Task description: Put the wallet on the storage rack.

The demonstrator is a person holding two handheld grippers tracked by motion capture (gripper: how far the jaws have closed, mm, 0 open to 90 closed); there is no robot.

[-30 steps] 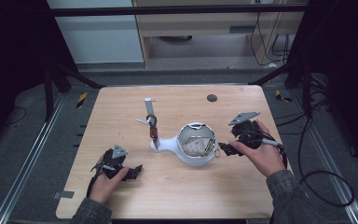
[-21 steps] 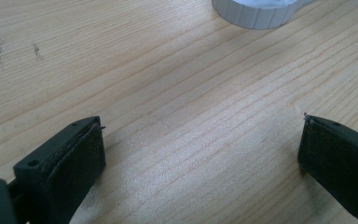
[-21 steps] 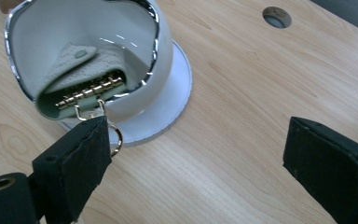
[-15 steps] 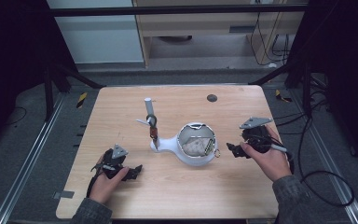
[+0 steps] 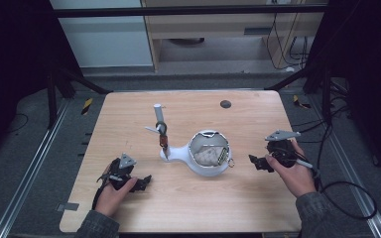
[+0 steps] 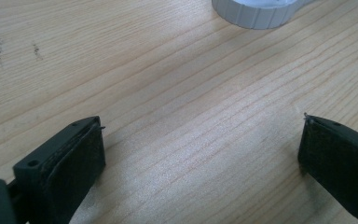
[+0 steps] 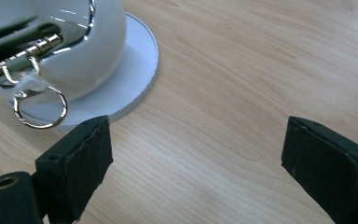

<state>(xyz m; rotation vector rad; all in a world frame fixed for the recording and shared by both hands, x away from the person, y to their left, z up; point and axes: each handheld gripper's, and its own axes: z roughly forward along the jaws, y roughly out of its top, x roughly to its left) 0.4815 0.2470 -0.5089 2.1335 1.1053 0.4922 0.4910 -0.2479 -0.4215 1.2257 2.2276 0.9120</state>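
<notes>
Wood table [image 5: 193, 198] | L claw [image 6: 200, 154] wide open, empty | R claw [image 7: 196, 163] same

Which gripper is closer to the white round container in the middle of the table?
Right. The right gripper sits just to the right of the white container, jaws open toward it; the left gripper rests farther off, nearer the table's front edge.

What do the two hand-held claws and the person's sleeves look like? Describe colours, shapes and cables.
Each claw, the left claw and the right claw, is black with two flat, block-shaped jaws lined with dark pads. A grey three-cornered plate sits on top of each. A black cable trails from the right one. The sleeves are grey.
</notes>
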